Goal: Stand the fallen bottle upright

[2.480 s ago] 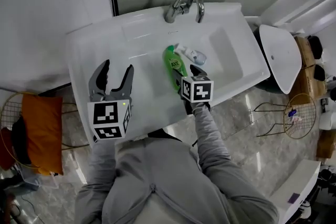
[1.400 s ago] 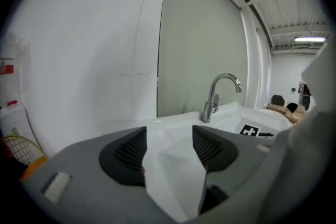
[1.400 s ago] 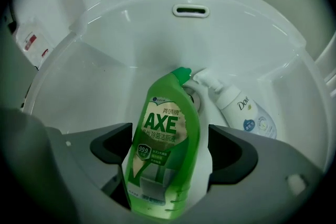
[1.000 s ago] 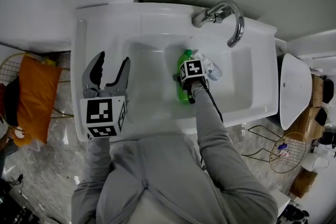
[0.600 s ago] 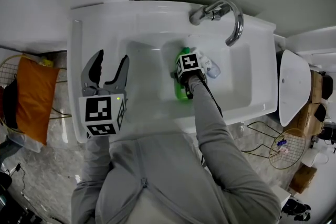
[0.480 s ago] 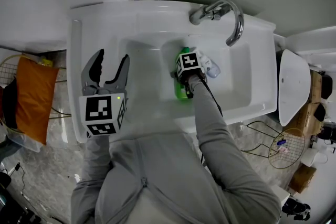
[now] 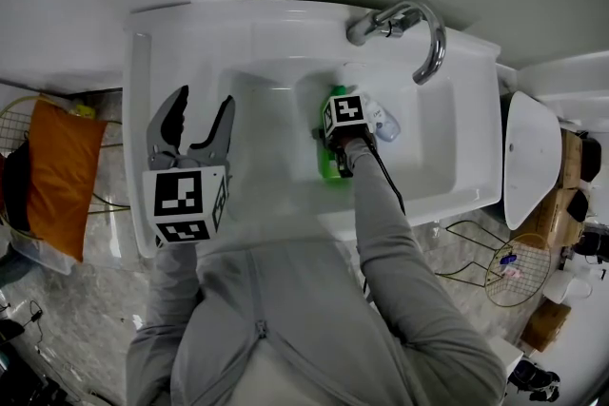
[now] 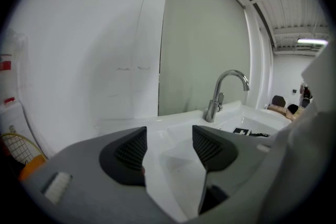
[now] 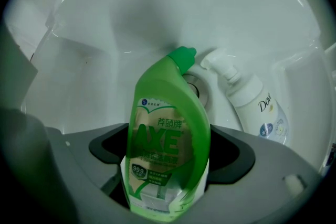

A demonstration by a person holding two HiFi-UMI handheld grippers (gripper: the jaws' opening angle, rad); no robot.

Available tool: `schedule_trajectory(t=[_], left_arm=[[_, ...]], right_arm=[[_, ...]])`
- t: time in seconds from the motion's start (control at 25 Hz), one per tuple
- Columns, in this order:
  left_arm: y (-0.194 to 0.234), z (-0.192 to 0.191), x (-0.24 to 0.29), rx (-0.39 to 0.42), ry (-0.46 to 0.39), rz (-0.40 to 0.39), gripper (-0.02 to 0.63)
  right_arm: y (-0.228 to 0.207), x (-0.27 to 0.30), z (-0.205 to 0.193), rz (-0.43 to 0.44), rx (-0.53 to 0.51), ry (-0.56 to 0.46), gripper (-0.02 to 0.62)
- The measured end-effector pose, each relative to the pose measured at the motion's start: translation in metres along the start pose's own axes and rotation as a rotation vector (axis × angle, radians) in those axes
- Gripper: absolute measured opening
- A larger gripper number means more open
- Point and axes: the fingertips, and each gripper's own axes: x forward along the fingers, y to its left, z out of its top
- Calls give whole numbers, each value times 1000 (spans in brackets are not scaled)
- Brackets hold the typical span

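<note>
Grasp step: right gripper clamps the lying green bottle between its jaws, left gripper gapes empty; next, probably pivot base-down.

Two bottles counted: one green plastic bottle and one white plastic pump bottle. One white ceramic sink. One curved chrome faucet. Two grey two-jaw grippers: left gripper, right gripper. One orange cushion.
</note>
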Motion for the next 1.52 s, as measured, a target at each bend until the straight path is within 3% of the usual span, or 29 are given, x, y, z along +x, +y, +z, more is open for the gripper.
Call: schedule_trajectory(t=[0.56, 1.52], left_arm=[[-4, 3, -10, 6, -18, -5, 302], [-5, 6, -26, 20, -32, -48, 302]], right_arm=[[-2, -19, 1, 18, 8, -123, 436], [18, -101, 17, 20, 58, -572, 426]])
